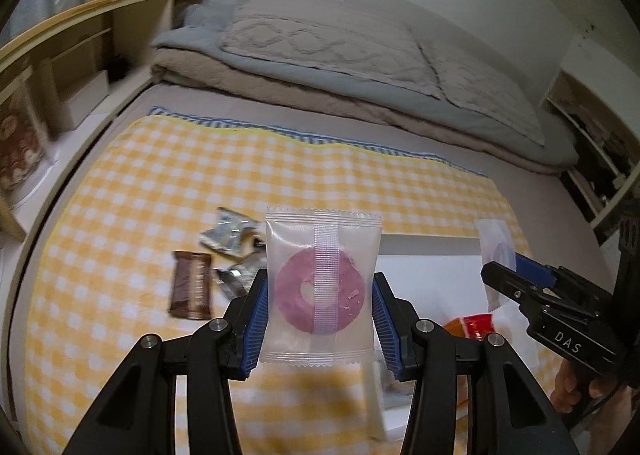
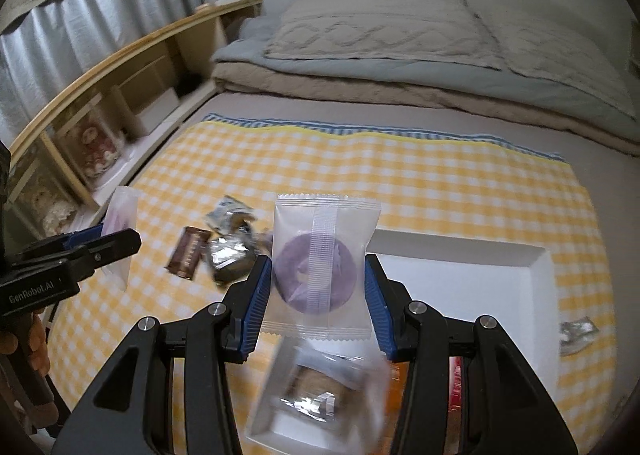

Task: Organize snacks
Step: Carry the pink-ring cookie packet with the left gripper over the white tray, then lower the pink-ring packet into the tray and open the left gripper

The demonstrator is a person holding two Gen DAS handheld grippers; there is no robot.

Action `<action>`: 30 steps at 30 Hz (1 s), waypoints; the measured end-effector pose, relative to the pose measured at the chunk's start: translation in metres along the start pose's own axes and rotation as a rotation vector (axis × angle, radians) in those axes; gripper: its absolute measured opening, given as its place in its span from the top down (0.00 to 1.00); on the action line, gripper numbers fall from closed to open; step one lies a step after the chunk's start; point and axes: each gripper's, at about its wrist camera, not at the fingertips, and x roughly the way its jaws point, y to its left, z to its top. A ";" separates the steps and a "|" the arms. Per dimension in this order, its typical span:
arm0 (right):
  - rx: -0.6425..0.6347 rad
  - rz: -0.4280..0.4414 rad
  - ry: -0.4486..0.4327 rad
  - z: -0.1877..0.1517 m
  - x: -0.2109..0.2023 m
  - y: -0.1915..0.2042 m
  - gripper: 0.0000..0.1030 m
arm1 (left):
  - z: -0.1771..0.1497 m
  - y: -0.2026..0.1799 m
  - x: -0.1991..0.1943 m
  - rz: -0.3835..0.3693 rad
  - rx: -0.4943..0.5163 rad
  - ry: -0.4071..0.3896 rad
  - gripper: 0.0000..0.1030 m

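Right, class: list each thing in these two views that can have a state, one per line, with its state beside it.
Left gripper: shut on pink ring packet.
Pink ring packet: sealed, held upright off the cloth.
Right gripper: shut on purple disc packet.
Purple disc packet: sealed, held upright.
White tray: on the checked cloth, far part bare.
Brown bar: wrapped, lying flat.
Foil wrappers: crumpled, heaped.

Even, soft indoor light, no hard shadows; heavy fisheye bending and dark vignette at edges; motion blur smears lower foreground, background mildly soft
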 end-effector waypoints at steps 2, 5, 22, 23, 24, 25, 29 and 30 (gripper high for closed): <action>0.018 -0.013 0.007 -0.003 -0.004 -0.016 0.55 | 0.002 -0.011 0.009 -0.013 0.007 0.004 0.54; 0.042 -0.024 0.015 -0.007 -0.008 -0.037 0.55 | 0.003 -0.029 0.024 -0.040 0.016 0.017 0.54; 0.120 -0.149 0.077 -0.033 0.004 -0.151 0.54 | -0.002 -0.105 0.147 -0.066 0.045 0.155 0.54; 0.127 -0.153 0.087 -0.034 0.008 -0.158 0.54 | -0.002 -0.108 0.157 -0.063 0.046 0.168 0.54; 0.131 -0.155 0.096 -0.035 0.011 -0.164 0.54 | -0.003 -0.110 0.165 -0.059 0.048 0.180 0.54; 0.133 -0.158 0.104 -0.036 0.013 -0.168 0.54 | -0.003 -0.111 0.172 -0.053 0.047 0.191 0.54; 0.148 -0.174 0.138 -0.041 0.026 -0.186 0.54 | -0.005 -0.112 0.199 -0.035 0.036 0.227 0.54; 0.151 -0.176 0.142 -0.042 0.028 -0.188 0.54 | -0.006 -0.112 0.206 -0.030 0.030 0.237 0.54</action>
